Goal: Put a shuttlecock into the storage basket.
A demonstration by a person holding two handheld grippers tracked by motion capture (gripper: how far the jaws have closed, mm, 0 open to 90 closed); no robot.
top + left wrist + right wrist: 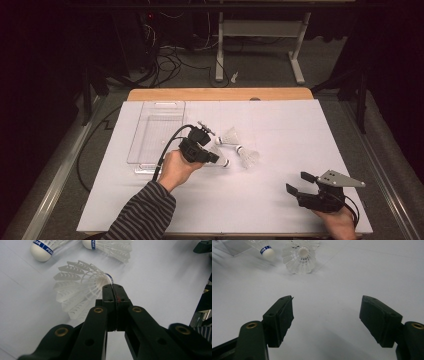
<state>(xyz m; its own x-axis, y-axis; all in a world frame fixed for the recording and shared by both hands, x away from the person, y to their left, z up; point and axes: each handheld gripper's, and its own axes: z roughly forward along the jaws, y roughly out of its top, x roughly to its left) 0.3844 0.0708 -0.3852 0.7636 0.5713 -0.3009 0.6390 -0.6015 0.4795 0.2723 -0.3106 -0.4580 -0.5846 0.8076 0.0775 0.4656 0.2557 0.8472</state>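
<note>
The step in hand looks like the pick-up of one shuttlecock: the left tongs [115,287] are clenched on the skirt edge of a white shuttlecock [77,287], the two black pads pressed flat together with a thin sliver of the plastic skirt pinched between them, close to the blue-banded cork end. That shuttlecock lies on the white sheet covering the desk [260,200], near its middle, just right of the clear plastic tray [156,131] at the far left. The right tongs [327,317] are released, jaws standing wide apart over bare sheet at the near right, holding nothing. The next move, I judge, calls for lifting the pinched shuttlecock clear of the desk and carrying it left to the tray, keeping the pinch firm since only a thin edge of the skirt is caught and it could slip or twist. The high view gives the layout: the left hand [175,167] beside the tray, two more shuttlecocks [239,148] just right of it, the right tongs well apart from them. It cannot show how the grip sits; the left gripper view does, along with the printed blue bands on the two loose corks beyond. The right gripper view looks across the desk at one shuttlecock's open skirt end-on [299,256] and a tray corner at far left.
</note>
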